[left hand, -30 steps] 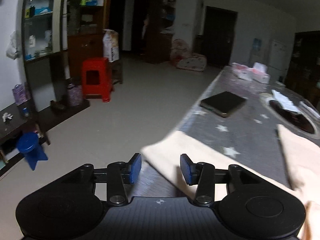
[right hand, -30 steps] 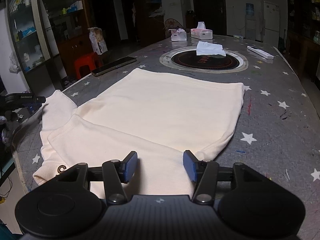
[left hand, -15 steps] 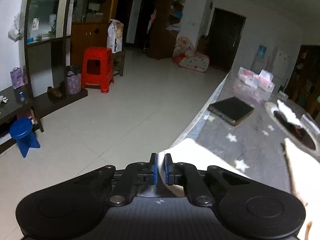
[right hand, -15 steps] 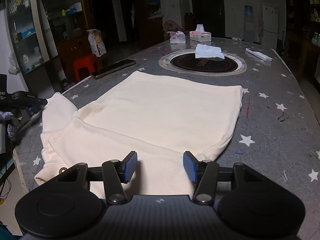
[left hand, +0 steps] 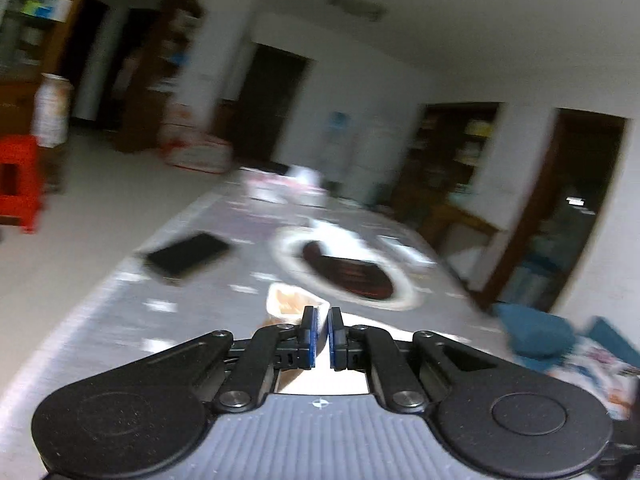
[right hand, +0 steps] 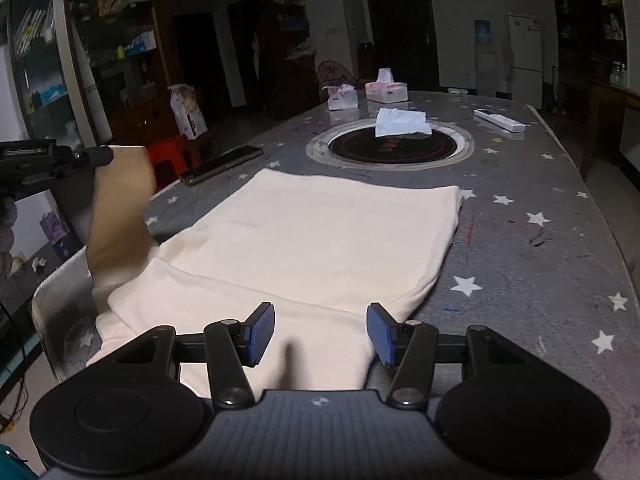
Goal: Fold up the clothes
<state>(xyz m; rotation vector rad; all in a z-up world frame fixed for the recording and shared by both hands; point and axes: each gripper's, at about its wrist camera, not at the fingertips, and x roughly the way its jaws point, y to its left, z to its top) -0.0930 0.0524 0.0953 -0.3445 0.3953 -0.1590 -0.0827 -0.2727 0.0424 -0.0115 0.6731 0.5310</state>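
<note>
A lived-in home is suggested: a long star-patterned table (right hand: pixel 520 248) is flanked by a red stool (right hand: pixel 170 156) (left of it), tissue boxes (right hand: pixel 386 90) at its far end, cluttered shelves (right hand: pixel 120 52) beyond.

The cream cloth garment (right hand: pixel 320 248) looks soft and matt. The grey star-printed table (right hand: pixel 540 264) has a slight sheen. The right gripper (right hand: pixel 321 334) is matt black plastic with blue pads (right hand: pixel 260 334).
</note>
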